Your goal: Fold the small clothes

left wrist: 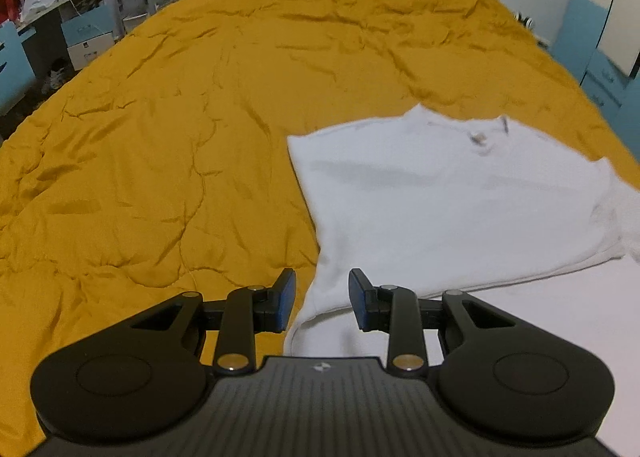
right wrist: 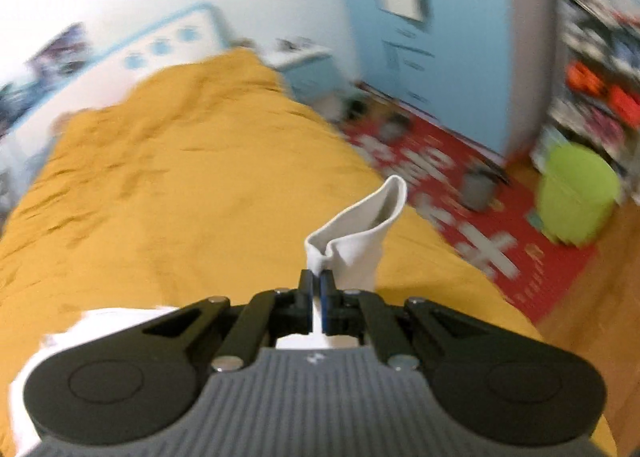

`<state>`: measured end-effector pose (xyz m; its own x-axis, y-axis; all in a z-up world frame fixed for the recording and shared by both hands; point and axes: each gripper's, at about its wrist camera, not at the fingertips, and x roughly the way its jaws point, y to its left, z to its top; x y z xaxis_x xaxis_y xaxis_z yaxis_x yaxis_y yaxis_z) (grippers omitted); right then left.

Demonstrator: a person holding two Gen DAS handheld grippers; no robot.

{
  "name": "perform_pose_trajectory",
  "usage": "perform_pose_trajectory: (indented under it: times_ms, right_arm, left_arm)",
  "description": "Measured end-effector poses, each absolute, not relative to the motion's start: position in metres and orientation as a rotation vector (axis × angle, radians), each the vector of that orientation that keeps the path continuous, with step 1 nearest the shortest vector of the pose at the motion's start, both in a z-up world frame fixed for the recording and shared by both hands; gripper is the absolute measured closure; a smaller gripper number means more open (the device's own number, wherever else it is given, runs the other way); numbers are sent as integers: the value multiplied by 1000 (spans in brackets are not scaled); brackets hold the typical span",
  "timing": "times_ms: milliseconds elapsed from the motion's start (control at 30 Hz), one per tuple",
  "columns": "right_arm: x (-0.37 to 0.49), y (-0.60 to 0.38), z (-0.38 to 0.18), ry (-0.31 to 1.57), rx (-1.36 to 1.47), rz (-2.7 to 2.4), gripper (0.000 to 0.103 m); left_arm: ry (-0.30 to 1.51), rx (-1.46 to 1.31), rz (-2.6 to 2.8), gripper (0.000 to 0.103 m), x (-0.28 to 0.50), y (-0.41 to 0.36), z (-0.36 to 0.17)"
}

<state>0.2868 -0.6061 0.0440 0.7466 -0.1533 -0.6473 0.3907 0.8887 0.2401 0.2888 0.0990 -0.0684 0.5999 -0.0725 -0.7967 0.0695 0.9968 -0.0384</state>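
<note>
A white shirt (left wrist: pixel 448 197) lies partly folded on the mustard-yellow quilt (left wrist: pixel 180 129), right of centre in the left wrist view. My left gripper (left wrist: pixel 322 299) is open and empty, hovering over the shirt's near left edge. In the blurred right wrist view, my right gripper (right wrist: pixel 316 287) is shut on a fold of the white shirt (right wrist: pixel 356 241), which sticks up past the fingertips above the quilt (right wrist: pixel 180 185). More white cloth shows under that gripper at the lower left.
The bed fills most of both views. A desk with shelves and blue drawers (left wrist: pixel 86 31) stands left of the bed. On the right are a blue wardrobe (right wrist: pixel 448 37), a red rug (right wrist: pixel 460 185) and a green stool (right wrist: pixel 576 193).
</note>
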Motion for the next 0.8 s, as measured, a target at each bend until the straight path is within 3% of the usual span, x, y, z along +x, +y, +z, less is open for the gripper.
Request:
perform_pose_trajectory:
  times_ms: [233, 433, 600, 800]
  right_arm:
    - [327, -442, 126, 560, 319, 5, 103]
    - [352, -302, 136, 552, 296, 196, 103]
    - [368, -202, 75, 635, 329, 250, 103]
    - [388, -118, -59, 859, 409, 289, 103]
  left_arm:
    - [857, -58, -121, 68, 282, 117, -46]
    - [844, -103, -186, 78, 283, 126, -42]
    - [850, -149, -197, 81, 290, 134, -54]
    - [880, -187, -177, 82, 295, 145, -77]
